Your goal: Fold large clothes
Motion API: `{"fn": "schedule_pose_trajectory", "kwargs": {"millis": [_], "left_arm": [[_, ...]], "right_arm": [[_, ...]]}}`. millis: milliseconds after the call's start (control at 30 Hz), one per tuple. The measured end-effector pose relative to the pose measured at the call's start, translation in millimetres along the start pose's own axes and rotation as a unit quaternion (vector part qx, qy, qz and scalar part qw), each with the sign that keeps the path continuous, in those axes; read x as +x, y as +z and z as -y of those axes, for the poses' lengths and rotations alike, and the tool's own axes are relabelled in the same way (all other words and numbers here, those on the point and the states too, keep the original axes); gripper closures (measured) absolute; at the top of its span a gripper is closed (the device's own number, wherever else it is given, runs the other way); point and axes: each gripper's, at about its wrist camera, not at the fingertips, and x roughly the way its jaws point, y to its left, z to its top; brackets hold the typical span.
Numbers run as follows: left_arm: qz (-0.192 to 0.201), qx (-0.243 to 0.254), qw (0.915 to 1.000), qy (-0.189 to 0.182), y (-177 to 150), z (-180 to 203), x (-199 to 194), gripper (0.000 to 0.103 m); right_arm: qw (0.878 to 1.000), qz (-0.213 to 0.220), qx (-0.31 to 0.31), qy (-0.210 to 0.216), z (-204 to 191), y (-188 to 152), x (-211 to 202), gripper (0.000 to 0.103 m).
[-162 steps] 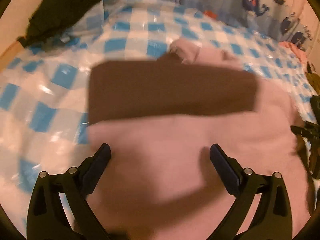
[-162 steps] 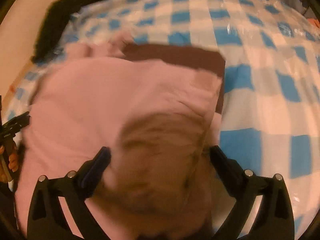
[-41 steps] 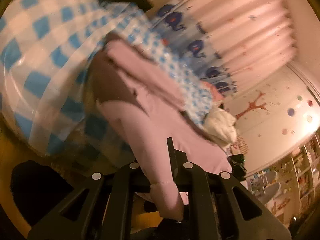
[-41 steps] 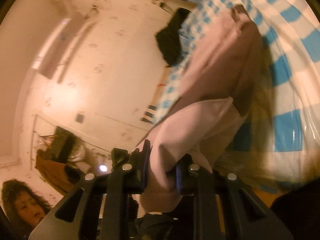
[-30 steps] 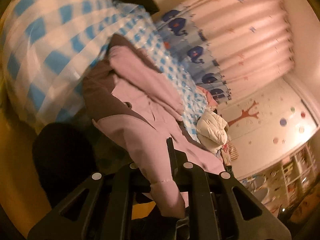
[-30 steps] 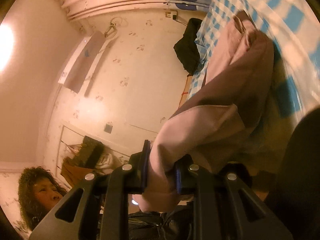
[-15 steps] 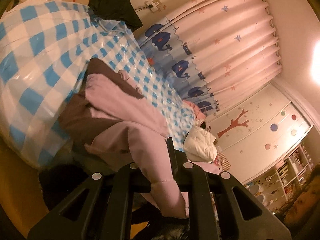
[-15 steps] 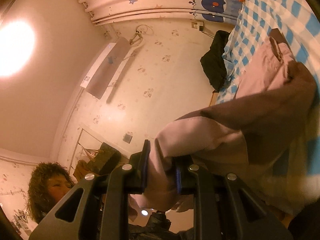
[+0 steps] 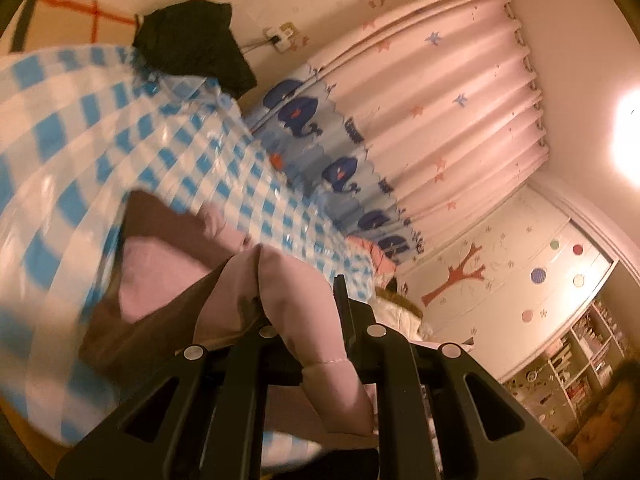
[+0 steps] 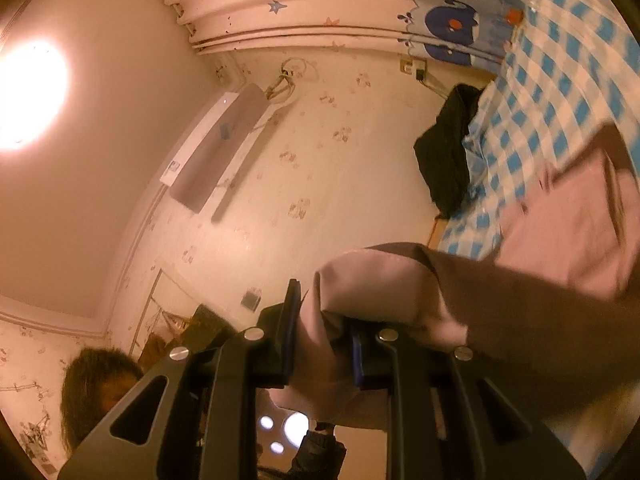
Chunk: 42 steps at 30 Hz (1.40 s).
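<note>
A large pink garment with dark brown panels (image 9: 168, 264) lies partly on a bed covered with a blue-and-white checked sheet (image 9: 80, 128). My left gripper (image 9: 308, 320) is shut on a pink edge of the garment and holds it up off the bed. My right gripper (image 10: 324, 320) is shut on another pink edge of the same garment (image 10: 560, 232), also lifted. The cloth stretches from both grippers down to the bed. Both views are tilted steeply.
A black garment (image 9: 192, 40) lies at the far end of the bed by the wall; it also shows in the right wrist view (image 10: 444, 160). A whale-print curtain (image 9: 340, 152) hangs behind the bed. A person's head (image 10: 100, 380) is at lower left.
Both grippers closed on the garment's near edge and lifted it. Over the last second they have risen further and tilted, pulling the cloth up and over the part on the bed.
</note>
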Motion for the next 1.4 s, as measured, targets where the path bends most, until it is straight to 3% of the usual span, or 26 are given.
{"fn": "schedule_pose_trajectory", "kwargs": {"millis": [167,333,433,533,633,667,700,733,767,800,833,867,900,933,1000,1033,1100,1167,1200,1300,1367,1400], "left_arm": [[0.015,-0.014,0.9996,0.019,63.2,-18.4,63.1,0.093],[0.014,-0.037,0.9975,0.059,111.1,-58.6,140.0,0.093],[0.003,-0.048,0.9936,0.102,128.1,-92.1,192.8,0.092],[-0.035,-0.078,0.982,0.168,134.3,-144.1,250.6,0.089],[-0.074,-0.16,0.9635,0.202,132.2,-198.7,282.7,0.083],[-0.073,-0.182,0.9612,0.193,132.9,-209.8,285.1,0.082],[-0.07,-0.202,0.9597,0.182,134.7,-216.4,285.4,0.081],[-0.069,-0.223,0.9585,0.164,138.5,-220.1,284.2,0.076],[-0.062,-0.238,0.9585,0.144,144.6,-218.7,280.7,0.07],[-0.052,-0.243,0.9599,0.129,149.8,-213.8,276.1,0.066],[-0.036,-0.248,0.9617,0.111,157.2,-206.3,269.3,0.056],[-0.006,-0.247,0.9644,0.095,165.4,-194.9,258.3,0.044],[0.017,-0.24,0.9666,0.087,171.2,-186.8,250.1,0.037],[0.044,-0.23,0.9692,0.076,178.7,-174.9,238.5,0.021],[0.065,-0.195,0.9762,0.069,191.6,-141.5,222.0,0.017],[0.055,-0.158,0.9837,0.066,191.9,-121.4,221.0,0.017],[0.023,-0.081,0.995,0.055,178.7,-81.8,225.5,0.017],[-0.045,0.034,0.9983,0.016,135.7,-35.9,240.3,0.017],[-0.087,0.09,0.9921,0.003,105.6,-16.8,251.7,0.017],[-0.191,0.164,0.9678,-0.007,40.6,2.0,295.9,0.017],[-0.225,0.187,0.9559,0.025,23.3,-6.2,340.4,0.017],[-0.232,0.188,0.9529,0.053,24.3,-16.5,361.3,0.017]], "right_arm": [[0.999,0.029,0.023,-0.031,42.4,64.7,41.7,0.081],[0.99,0.071,0.077,-0.098,122.9,117.4,70.8,0.081],[0.977,0.094,0.118,-0.15,184.7,137.5,77.3,0.08],[0.956,0.1,0.184,-0.204,252.9,142.9,74.8,0.072],[0.939,0.119,0.242,-0.212,293.7,143.3,63.8,0.066],[0.939,0.133,0.245,-0.2,294.2,144.2,59.7,0.058],[0.943,0.152,0.234,-0.182,288.0,147.5,54.5,0.04],[0.946,0.17,0.216,-0.171,277.5,151.8,48.1,0.03],[0.945,0.187,0.202,-0.178,264.4,155.8,40.6,0.011],[0.943,0.204,0.193,-0.18,254.5,157.5,34.3,0.006],[0.943,0.215,0.178,-0.178,242.6,159.9,30.3,0.006],[0.948,0.208,0.158,-0.182,230.0,162.3,31.6,0.006],[0.958,0.166,0.104,-0.211,206.3,163.9,46.7,0.006],[0.961,0.13,0.067,-0.235,193.3,161.6,61.4,0.006],[0.958,-0.001,-0.043,-0.285,158.5,137.6,119.2,0.006],[0.95,-0.042,-0.076,-0.301,150.8,125.7,138.7,0.006],[0.899,-0.174,-0.182,-0.359,139.9,81.5,204.9,0.006],[0.843,-0.24,-0.243,-0.415,147.6,45.8,240.8,0.006],[0.821,-0.256,-0.259,-0.439,158.0,36.6,259.0,0.006],[0.789,-0.249,-0.25,-0.503,198.7,51.4,293.6,0.006],[0.772,-0.238,-0.213,-0.55,239.0,74.0,306.7,0.006],[0.77,-0.237,-0.19,-0.561,257.3,86.2,307.4,0.006]]}}
